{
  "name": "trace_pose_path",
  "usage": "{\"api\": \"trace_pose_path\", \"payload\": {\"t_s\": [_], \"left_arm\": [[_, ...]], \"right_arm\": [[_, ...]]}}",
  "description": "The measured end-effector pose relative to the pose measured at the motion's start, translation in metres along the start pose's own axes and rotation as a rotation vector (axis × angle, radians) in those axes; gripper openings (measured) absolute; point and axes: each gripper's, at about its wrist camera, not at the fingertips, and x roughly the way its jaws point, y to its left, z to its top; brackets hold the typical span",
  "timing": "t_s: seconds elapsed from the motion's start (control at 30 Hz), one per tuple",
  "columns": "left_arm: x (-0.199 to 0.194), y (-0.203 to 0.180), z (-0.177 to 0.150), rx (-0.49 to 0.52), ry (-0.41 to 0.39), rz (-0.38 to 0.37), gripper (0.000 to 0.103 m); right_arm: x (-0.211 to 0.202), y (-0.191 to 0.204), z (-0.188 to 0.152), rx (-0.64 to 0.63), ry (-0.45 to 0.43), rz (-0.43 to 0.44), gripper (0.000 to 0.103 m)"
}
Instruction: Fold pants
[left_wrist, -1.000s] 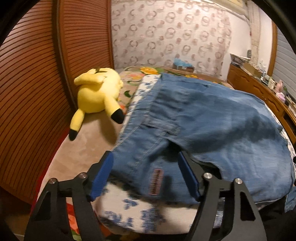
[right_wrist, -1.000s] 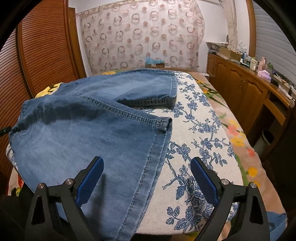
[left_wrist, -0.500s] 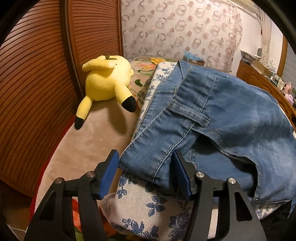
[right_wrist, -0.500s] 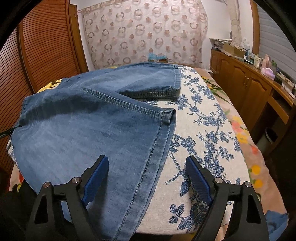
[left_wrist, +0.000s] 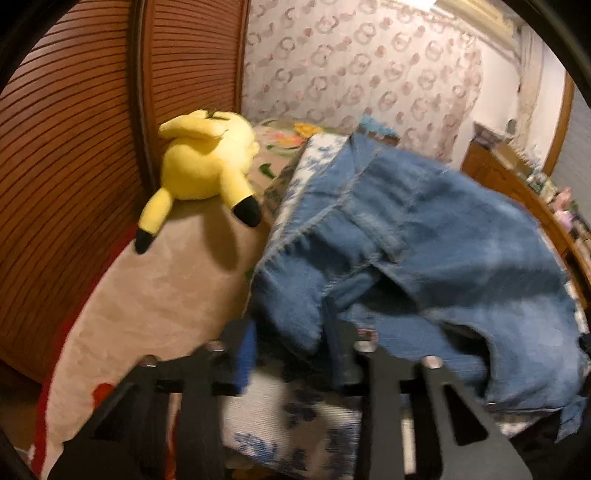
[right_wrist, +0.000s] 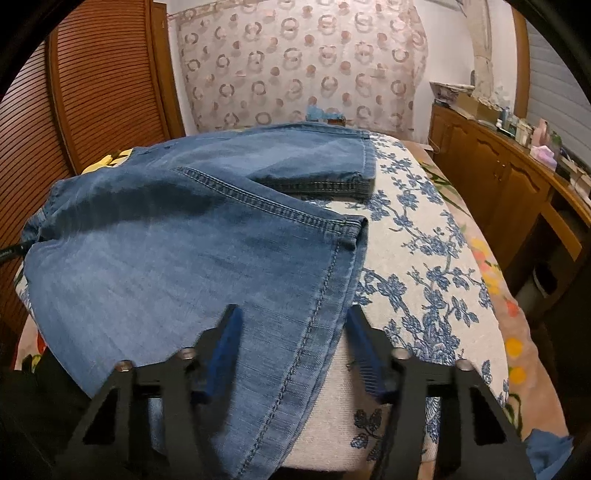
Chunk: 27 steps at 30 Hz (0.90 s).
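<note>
Blue denim pants (right_wrist: 192, 236) lie on a white cloth with blue flowers (right_wrist: 417, 266) on the bed, one leg folded over the other. In the left wrist view the waistband corner (left_wrist: 295, 306) sits between the fingers of my left gripper (left_wrist: 290, 343), which have closed in on it; the view is blurred. In the right wrist view my right gripper (right_wrist: 293, 343) straddles the hem edge of the near leg (right_wrist: 314, 325), its jaws partly closed with a gap still around the cloth.
A yellow plush toy (left_wrist: 207, 166) lies on the beige bedding (left_wrist: 147, 295) to the left of the pants. Brown slatted wardrobe doors (left_wrist: 74, 147) stand at the left. A wooden cabinet (right_wrist: 498, 177) with clutter runs along the right. A patterned curtain (right_wrist: 303, 62) hangs behind.
Both grippers have narrowed their jaws. The left one has closed on the waistband corner, which bunches and lifts. The right one has moved in over the leg's hem edge.
</note>
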Motion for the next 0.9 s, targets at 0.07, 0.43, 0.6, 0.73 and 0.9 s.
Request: {"api": "trace_pose_path", "payload": {"t_s": [0.07, 0.43, 0.6, 0.73, 0.9], "left_arm": [[-0.007, -0.006, 0.002, 0.022, -0.017, 0.008, 0.022], [-0.052, -0.035, 0.043, 0.094, -0.16, -0.056, 0.016], [-0.065, -0.058, 0.075, 0.138, -0.234, -0.087, 0.016], [-0.068, -0.071, 0.089, 0.153, -0.262, -0.106, 0.016], [-0.059, -0.085, 0.095, 0.185, -0.254, -0.119, 0.015]], "right_arm": [[0.002, 0.0, 0.002, -0.007, 0.001, -0.006, 0.041], [-0.006, -0.007, 0.028, -0.008, -0.052, 0.101, 0.007], [-0.023, -0.007, 0.067, -0.064, -0.154, 0.096, 0.006], [-0.018, -0.005, 0.095, -0.091, -0.214, 0.077, 0.006], [0.029, 0.001, 0.097, -0.117, -0.135, 0.063, 0.006]]}}
